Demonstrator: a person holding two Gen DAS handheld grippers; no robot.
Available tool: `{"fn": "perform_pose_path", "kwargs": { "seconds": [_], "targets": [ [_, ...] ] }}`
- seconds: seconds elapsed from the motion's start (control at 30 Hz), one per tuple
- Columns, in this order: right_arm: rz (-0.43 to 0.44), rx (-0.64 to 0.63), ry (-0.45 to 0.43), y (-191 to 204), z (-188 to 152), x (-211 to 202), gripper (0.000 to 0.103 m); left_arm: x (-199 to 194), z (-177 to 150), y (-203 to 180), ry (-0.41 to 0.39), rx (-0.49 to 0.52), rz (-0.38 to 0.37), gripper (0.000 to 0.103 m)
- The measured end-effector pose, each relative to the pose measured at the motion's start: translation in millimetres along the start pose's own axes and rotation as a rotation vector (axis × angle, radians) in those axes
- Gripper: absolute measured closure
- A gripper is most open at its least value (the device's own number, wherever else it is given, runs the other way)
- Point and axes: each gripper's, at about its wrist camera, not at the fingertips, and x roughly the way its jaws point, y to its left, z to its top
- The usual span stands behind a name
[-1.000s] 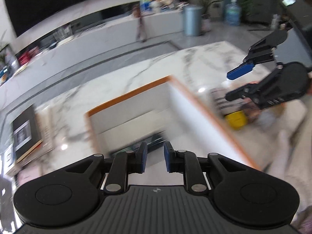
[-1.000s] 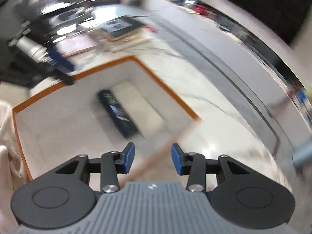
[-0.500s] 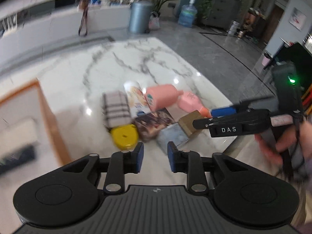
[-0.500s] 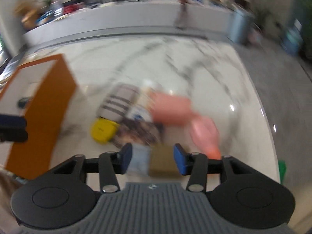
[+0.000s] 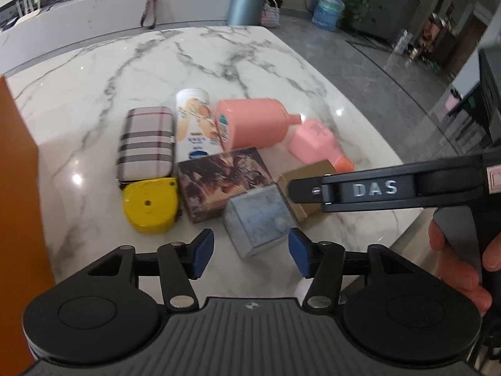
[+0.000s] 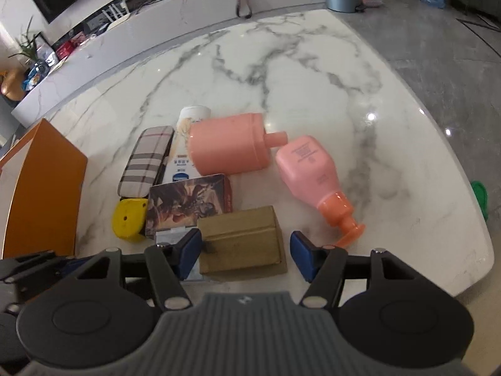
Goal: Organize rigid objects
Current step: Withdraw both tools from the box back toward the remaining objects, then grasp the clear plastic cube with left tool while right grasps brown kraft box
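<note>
A cluster of objects lies on the marble table: a grey-blue box (image 5: 258, 219), a brown cardboard box (image 6: 241, 238), a picture-printed box (image 5: 224, 181), a yellow tape measure (image 5: 150, 205), a plaid case (image 5: 145, 145), a white tube (image 5: 195, 125), a salmon bottle (image 5: 253, 122) and a pink pump bottle (image 6: 308, 169). My left gripper (image 5: 250, 255) is open, its fingers on either side of the grey-blue box's near end. My right gripper (image 6: 245, 255) is open, straddling the brown cardboard box; from the left wrist view it reaches in from the right (image 5: 375, 188).
An orange-sided bin (image 6: 40, 188) stands at the left of the cluster. The table's rounded edge (image 6: 469, 219) runs close on the right, with grey floor beyond. A white counter (image 6: 156, 31) curves behind the table.
Both grippers have swung from over the orange bin to the object cluster and come in low. Both have opened wider, the left around the grey-blue box, the right around the brown box.
</note>
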Motion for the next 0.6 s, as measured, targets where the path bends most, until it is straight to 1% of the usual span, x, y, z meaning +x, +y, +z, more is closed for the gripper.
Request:
{"fn": "perform_pose_path", "kwargs": {
  "seconds": [0.07,0.17,0.33,0.43,0.6],
  "targets": [
    [0.000,-0.019,0.015,2.0,-0.9,3.8,0.041,3.0,-0.3,-6.8,0.003,0.017,0.009,0.036],
    [0.000,-0.027,0.009,2.0,-1.8,3.6,0.042,5.0,0.8,-14.5,-0.005,0.029,0.028,0.032],
    [-0.048,0.042,-0.009,-9.6,-2.8,-0.1,0.042,10.2,0.7,-23.2,-0.005,0.043,0.062,0.023],
    [-0.049,0.081,-0.009,-17.0,-2.8,-1.4,0.042,17.6,3.6,-26.8,0.005,0.038,0.075,0.021],
    [-0.056,0.066,-0.010,-14.8,-2.7,-2.3,0.042,29.4,8.2,-33.1,0.017,0.025,0.096,0.020]
  ]
}}
